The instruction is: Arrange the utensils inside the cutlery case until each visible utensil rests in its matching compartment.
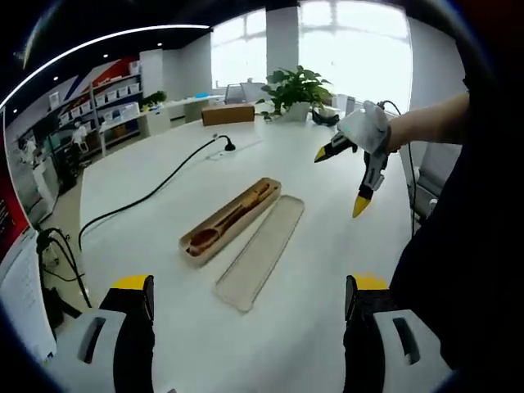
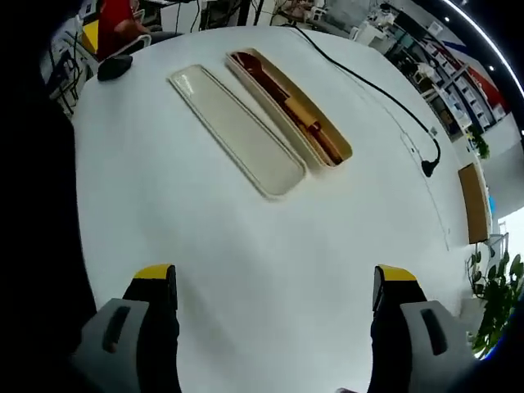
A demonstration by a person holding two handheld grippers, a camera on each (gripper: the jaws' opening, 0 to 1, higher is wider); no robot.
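One cutlery case (image 1: 231,222), one loose lid (image 1: 260,250), two wide-spread tools.

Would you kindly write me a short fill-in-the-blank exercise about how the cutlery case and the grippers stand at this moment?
1. The cutlery case lies on the white ____, with wooden utensils inside it.
2. The lid lies ____ the case, off it and flat on the surface.
3. The jaws of the right gripper, seen in the left gripper view, are ____ and hold nothing.
4. A black ____ runs across the surface beyond the case.

Missing words: table; beside; open; cable
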